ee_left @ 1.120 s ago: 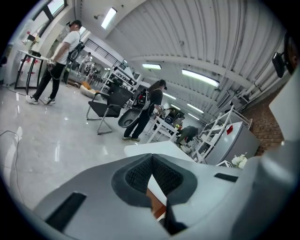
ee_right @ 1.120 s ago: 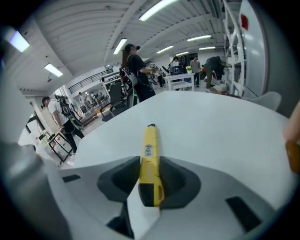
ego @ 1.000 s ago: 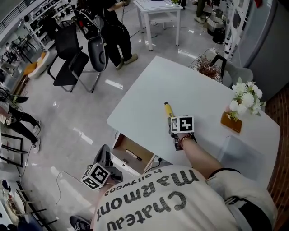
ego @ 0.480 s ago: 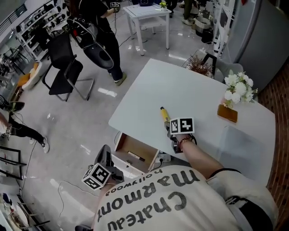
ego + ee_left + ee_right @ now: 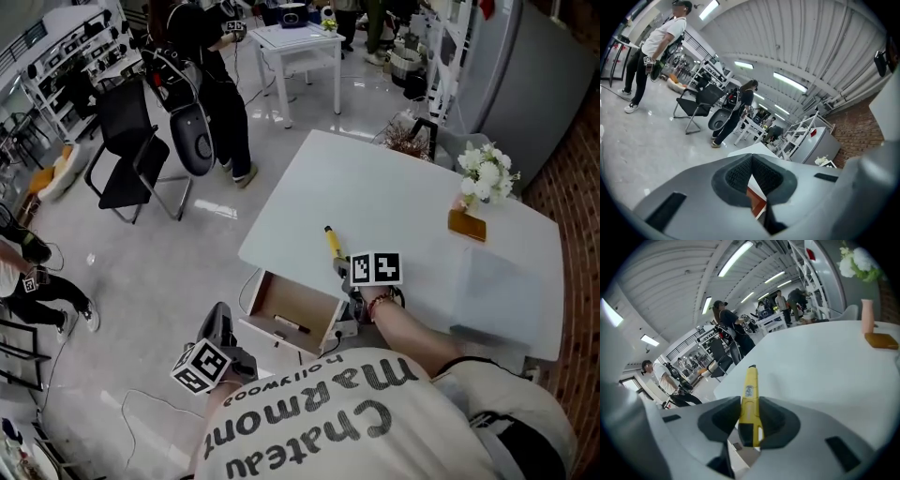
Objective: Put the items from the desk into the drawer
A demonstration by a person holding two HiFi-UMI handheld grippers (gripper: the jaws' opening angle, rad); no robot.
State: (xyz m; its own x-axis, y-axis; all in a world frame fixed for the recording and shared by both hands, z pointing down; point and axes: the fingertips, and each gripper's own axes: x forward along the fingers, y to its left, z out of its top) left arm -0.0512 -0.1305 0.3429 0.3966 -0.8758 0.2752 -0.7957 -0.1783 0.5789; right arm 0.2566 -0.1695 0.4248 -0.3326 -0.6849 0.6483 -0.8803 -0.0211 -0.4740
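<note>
Head view, pen: your right hand-held gripper (image 5: 341, 269) grips the yellow pen (image 5: 332, 244) above the desk (image 5: 422, 197), near its edge.
Head view, drawer: the open drawer (image 5: 272, 298) lies just below and left of that gripper in the picture, with a dark item (image 5: 286, 324) inside.
Head view, hands: your left hand-held gripper (image 5: 218, 321) waits beside the drawer front. Only the right carries anything.
Left gripper view, jaws: pressed together on nothing. Brown wood, probably the drawer, shows beyond.
Right gripper view, jaws: clamped on the pen's rear.
Right gripper view, axis: the pen points straight ahead along the jaws.
Next move, judged: carry it off the edge, then lower.
</note>
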